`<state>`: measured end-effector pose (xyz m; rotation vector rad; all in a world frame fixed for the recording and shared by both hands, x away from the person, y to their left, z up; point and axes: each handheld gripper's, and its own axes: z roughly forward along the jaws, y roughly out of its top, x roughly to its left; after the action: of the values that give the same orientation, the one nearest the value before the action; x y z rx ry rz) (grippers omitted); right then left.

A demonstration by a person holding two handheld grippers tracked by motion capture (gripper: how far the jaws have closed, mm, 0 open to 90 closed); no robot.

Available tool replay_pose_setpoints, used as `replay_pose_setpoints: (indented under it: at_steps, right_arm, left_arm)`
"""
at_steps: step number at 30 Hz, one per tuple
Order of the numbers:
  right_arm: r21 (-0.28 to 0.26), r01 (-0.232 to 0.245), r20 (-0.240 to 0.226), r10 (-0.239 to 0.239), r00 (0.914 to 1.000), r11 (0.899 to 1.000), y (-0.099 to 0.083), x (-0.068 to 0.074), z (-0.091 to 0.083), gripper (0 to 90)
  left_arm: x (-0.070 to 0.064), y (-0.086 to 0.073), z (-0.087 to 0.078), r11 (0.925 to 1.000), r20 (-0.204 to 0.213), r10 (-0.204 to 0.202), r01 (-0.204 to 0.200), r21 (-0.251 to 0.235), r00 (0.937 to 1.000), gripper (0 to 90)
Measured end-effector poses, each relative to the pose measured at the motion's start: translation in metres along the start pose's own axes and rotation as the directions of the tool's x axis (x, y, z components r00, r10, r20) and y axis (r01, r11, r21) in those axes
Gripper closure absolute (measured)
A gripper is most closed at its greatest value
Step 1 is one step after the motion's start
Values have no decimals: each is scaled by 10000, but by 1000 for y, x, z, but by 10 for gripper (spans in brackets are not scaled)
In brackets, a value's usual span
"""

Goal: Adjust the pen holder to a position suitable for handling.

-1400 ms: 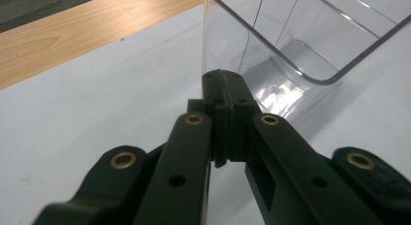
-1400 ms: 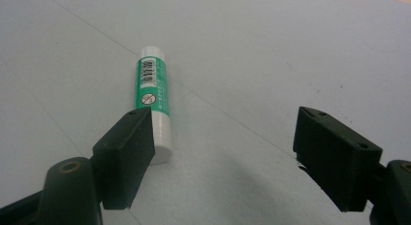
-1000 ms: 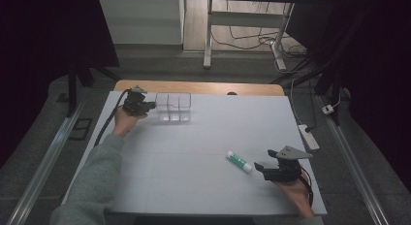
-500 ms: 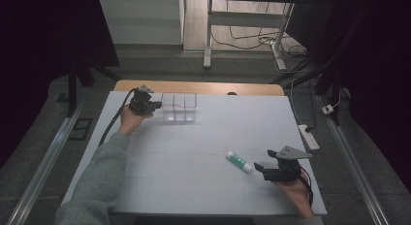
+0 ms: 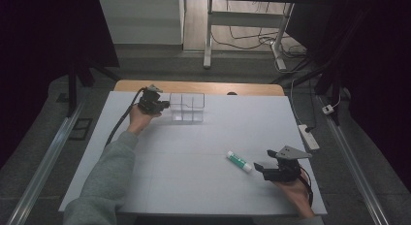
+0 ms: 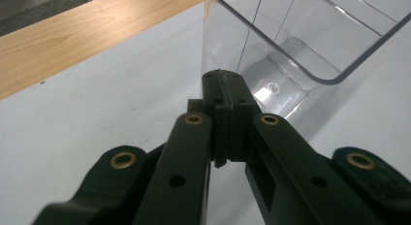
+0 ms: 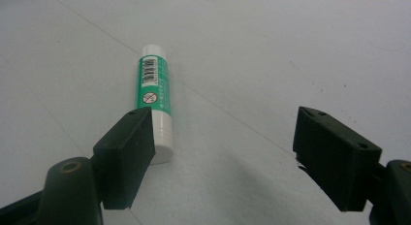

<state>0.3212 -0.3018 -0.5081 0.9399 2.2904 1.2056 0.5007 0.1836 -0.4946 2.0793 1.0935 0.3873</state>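
A clear plastic box (image 5: 186,107) with compartments stands at the back of the white table top (image 5: 194,196). My left gripper (image 5: 162,104) is at the box's left end. In the left gripper view the gripper (image 6: 225,89) is shut on the thin wall of the clear box (image 6: 300,50). A green and white glue stick (image 5: 239,162) lies flat at the front right. Just to its right my right gripper (image 5: 261,168) points at it. Seen from the right gripper view, the gripper (image 7: 228,137) is open, with the near end of the glue stick (image 7: 156,84) by its left jaw.
A wooden strip (image 5: 203,88) runs along the table's far edge behind the box. On the floor to the right lies a power strip (image 5: 308,136) with cables. Metal rails run along both sides of the table.
My left gripper and the clear box have shifted a little to the right along the back of the table. The right gripper and the glue stick have stayed put.
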Motion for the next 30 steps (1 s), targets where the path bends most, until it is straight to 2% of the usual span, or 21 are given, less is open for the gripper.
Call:
replay_pose_setpoints:
  at_steps: [8,17,30]
  right_arm:
    - [30,10,13,-10,10000,10000,0,0,0,230]
    - [27,21,-29,-21,10000,10000,0,1,1,231]
    - [59,8,-52,-7,10000,10000,0,0,1,231]
  left_arm:
    - [-8,7,8,10000,155,11,-12,47,9999,889]
    - [-25,18,18,9992,141,370,-372,135,9992,889]
    - [-34,27,28,9996,224,249,-252,142,9994,889]
